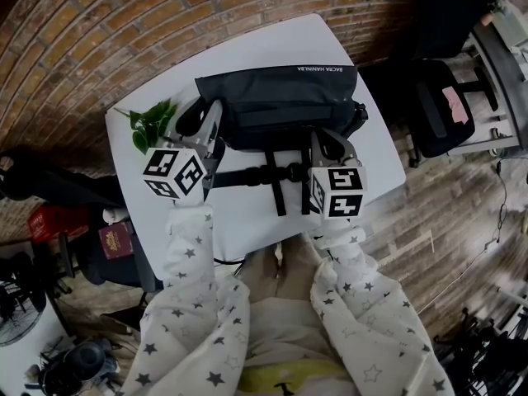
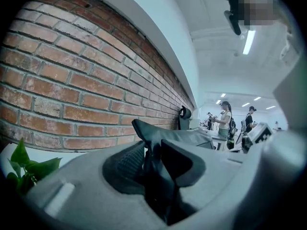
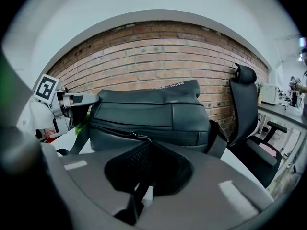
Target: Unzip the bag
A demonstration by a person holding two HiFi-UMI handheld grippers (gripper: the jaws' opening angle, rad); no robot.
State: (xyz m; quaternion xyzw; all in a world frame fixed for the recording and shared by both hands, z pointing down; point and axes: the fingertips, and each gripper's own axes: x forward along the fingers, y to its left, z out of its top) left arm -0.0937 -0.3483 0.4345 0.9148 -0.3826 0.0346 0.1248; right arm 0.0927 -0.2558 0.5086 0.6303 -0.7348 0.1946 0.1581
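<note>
Star-print sleeves (image 1: 330, 304) filled the bottom edge. Above them, the left gripper (image 1: 205, 120) clamped the left end of the black bag (image 1: 280, 97) at centre frame, and the right gripper (image 1: 332, 143) looked pinched narrow on its zipper pull (image 3: 138, 137). Thin hold there: it could slip off.

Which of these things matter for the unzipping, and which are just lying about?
In the job: bag; its zipper pull; left gripper clamped on the bag's end; right gripper shut on the pull.
Lying about: leafy sprig on the table; office chair beside it.
</note>
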